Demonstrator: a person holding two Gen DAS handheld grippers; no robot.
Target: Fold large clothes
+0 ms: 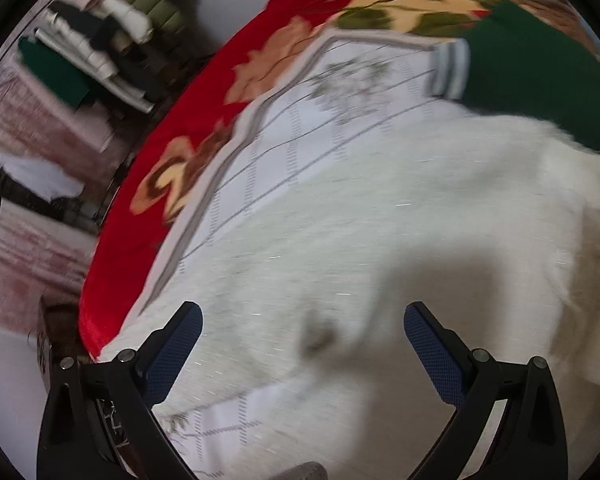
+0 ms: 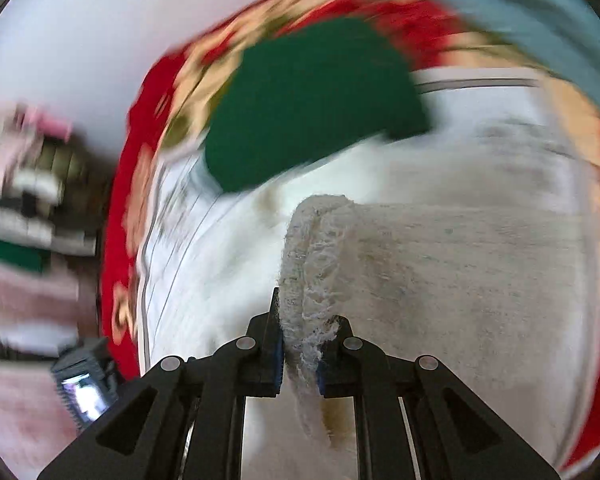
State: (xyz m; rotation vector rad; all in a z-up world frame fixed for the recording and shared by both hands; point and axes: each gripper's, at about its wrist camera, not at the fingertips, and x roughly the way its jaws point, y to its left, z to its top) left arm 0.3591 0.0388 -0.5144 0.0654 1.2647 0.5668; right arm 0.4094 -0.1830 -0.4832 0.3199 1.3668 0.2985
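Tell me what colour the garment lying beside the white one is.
Dark green garment, clearest in the right wrist view.

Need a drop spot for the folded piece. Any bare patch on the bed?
Free: the quilted sheet between the red floral blanket border and the white fuzzy garment. Crowded: the green garment fills the far corner; the white one, pinched in the right gripper, covers the near side.

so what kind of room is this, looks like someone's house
Most likely a bedroom at home. The white fuzzy garment lies on a bed spread with a red floral blanket, and a stack of folded clothes sits beside it on a pink carpet.
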